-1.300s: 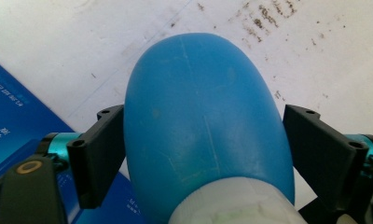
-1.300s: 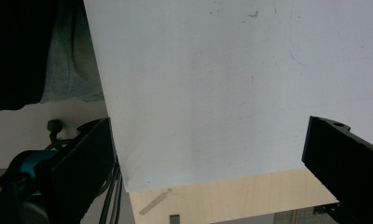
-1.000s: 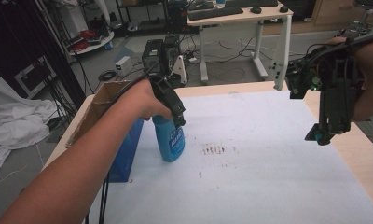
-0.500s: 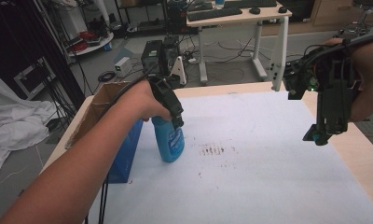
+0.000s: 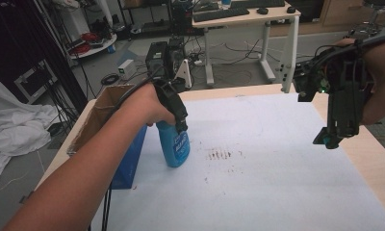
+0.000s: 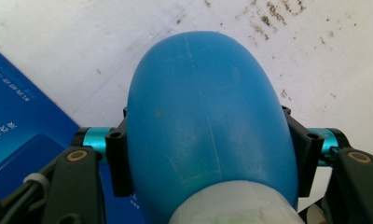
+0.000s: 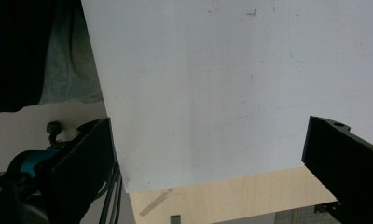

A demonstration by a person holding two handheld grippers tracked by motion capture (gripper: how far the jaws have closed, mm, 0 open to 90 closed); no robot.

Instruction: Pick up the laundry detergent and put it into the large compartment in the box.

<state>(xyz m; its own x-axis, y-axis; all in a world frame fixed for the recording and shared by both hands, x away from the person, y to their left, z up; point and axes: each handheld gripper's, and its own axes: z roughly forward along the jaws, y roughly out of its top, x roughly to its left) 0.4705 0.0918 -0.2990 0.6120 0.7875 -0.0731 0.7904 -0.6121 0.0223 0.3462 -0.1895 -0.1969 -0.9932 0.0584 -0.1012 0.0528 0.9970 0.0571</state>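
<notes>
A blue spray bottle (image 5: 176,147) stands nearly upright at the left of the white sheet (image 5: 267,183). My left gripper (image 5: 180,126) is shut on the bottle just below its white collar. In the left gripper view the jaws press on both sides of the bottle (image 6: 208,116), with the left gripper (image 6: 208,156) looking down over it. A patch of brown dirt marks (image 5: 221,154) lies just right of the bottle. My right gripper (image 5: 331,138) hangs above the sheet's right edge, pointing down. In its own view the right gripper (image 7: 212,163) is open, with nothing between the jaws.
A cardboard box (image 5: 100,113) with a blue side (image 5: 129,161) stands at the table's left edge, close behind the bottle. Bare wooden table (image 5: 373,149) shows right of the sheet. A desk (image 5: 243,17) and cables are on the floor beyond the table.
</notes>
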